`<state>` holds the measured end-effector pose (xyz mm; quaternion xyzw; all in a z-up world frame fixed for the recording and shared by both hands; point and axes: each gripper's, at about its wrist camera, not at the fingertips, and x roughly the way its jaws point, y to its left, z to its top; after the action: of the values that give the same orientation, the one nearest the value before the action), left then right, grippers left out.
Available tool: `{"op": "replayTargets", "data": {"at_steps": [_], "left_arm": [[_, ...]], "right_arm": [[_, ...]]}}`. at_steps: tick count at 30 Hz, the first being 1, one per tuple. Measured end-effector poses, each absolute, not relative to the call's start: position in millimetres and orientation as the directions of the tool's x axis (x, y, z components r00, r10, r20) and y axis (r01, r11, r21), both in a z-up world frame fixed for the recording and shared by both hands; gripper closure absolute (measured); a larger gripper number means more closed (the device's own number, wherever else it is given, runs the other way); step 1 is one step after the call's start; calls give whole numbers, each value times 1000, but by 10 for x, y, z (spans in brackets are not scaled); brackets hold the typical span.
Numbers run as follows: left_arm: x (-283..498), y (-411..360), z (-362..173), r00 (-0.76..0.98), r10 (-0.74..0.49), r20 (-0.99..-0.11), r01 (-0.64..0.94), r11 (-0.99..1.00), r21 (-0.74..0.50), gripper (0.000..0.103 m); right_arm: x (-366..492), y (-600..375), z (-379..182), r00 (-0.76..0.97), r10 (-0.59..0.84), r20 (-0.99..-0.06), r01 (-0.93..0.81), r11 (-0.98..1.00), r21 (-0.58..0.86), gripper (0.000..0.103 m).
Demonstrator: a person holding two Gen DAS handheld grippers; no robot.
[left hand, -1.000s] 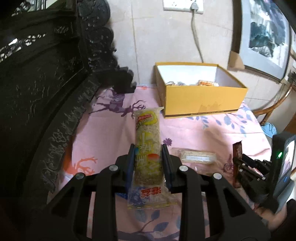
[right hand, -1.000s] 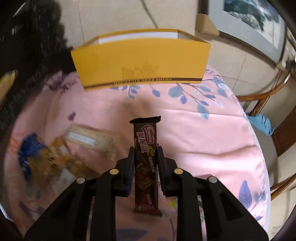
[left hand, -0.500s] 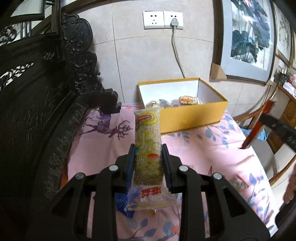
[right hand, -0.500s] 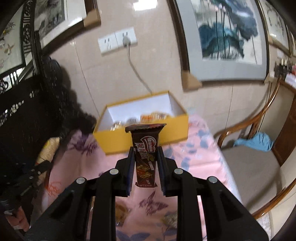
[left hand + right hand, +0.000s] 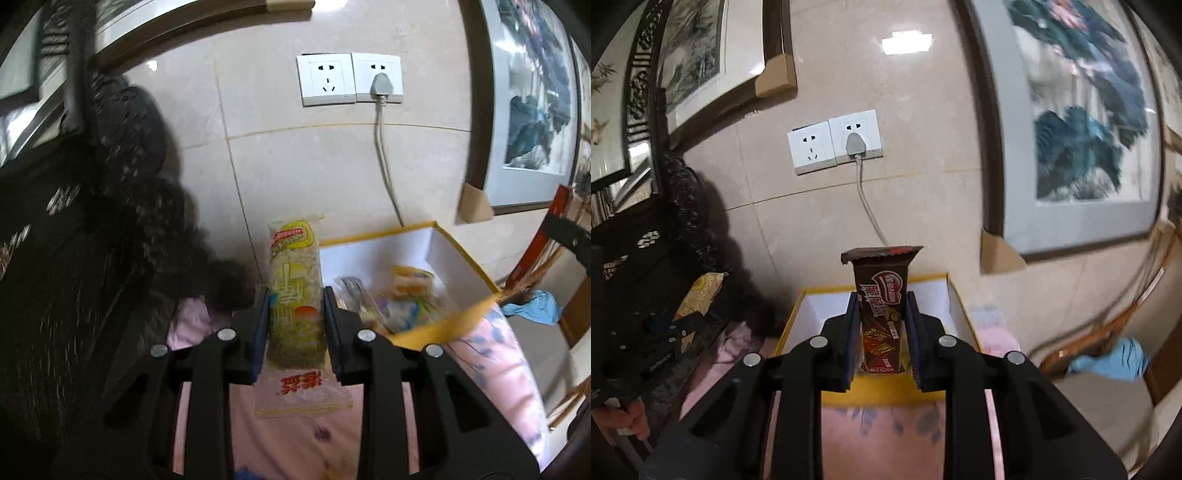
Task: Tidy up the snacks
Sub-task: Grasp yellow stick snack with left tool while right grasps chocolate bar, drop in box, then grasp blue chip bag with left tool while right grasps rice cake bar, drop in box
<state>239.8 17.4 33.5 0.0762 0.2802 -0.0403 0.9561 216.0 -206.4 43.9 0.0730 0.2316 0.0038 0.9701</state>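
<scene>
An open box (image 5: 461, 258) is sitting on the bench (image 5: 491, 354) against the back wall, with several snack packets (image 5: 410, 280) lying inside it. Wall sockets (image 5: 349, 79) are sitting above and behind the box. A carved cabinet (image 5: 74, 258) is standing to its left, a chair (image 5: 1108, 332) to its right.

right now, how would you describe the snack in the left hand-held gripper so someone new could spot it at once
Start at the yellow box below the white wall sockets. Just left of it, the left hand-held gripper is shut on a long clear-wrapped snack bar standing upright between its pads. Its pale grainy filling, yellow-green label on top and red characters at the bottom set it apart from the dark brown chocolate bar in the other gripper.
</scene>
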Motion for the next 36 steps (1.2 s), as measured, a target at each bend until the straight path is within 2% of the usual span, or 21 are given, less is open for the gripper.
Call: {"op": "replayTargets", "data": {"at_steps": [3, 9, 10, 11, 12, 13, 16, 18, 21, 24, 27, 31, 36], "left_arm": [[2705, 97, 314, 850, -31, -526, 133, 978, 158, 75], [3313, -30, 2, 783, -93, -615, 188, 978, 92, 74], [3365, -27, -50, 783, -86, -616, 172, 982, 81, 61], [3397, -22, -86, 793, -75, -605, 153, 985, 79, 39], [3399, -27, -106, 802, -51, -595, 130, 987, 90, 2], [3379, -19, -111, 824, -4, -567, 84, 990, 115, 2], [3320, 8, -127, 830, -9, -558, 110, 983, 148, 2], [3267, 66, -157, 827, 38, -560, 81, 979, 186, 2], [3145, 209, -200, 811, 66, -581, 51, 982, 183, 2], [2907, 515, -305, 734, 23, -679, 24, 998, 59, 2], [2394, 944, -585, 658, 44, -752, -109, 993, -37, 2], [1747, 1373, -1207, 467, 159, -870, -286, 958, 22, 2], [1392, 1453, -1681, 364, 164, -917, -288, 956, 57, 2]], "right_arm": [[2538, -2100, 373, 888, 59, -456, 13, 988, 154, 80], [3112, -2097, 135, 847, 120, -518, -27, 983, 184, 79], [3194, -2093, 95, 838, 131, -529, -39, 983, 182, 67], [3251, -2084, 64, 833, 133, -537, -46, 984, 173, 48], [3337, -2082, 26, 818, 111, -564, -38, 990, 139, 6], [3374, -2079, 15, 809, 96, -580, -32, 992, 120, 1], [3268, -2078, 96, 825, 48, -563, -46, 999, 18, 1], [3153, -2012, 119, 827, -8, -562, -57, 994, -98, 1], [2882, -1795, 37, 815, 0, -580, -167, 958, -235, 1], [2576, -1550, -159, 759, 100, -643, -313, 922, -227, 1], [2254, -1251, -477, 650, 266, -712, -510, 847, -149, 1], [2047, -832, -998, 500, 316, -806, -703, 691, -165, 1], [1981, -495, -1506, 386, 316, -867, -836, 516, -184, 1]]}}
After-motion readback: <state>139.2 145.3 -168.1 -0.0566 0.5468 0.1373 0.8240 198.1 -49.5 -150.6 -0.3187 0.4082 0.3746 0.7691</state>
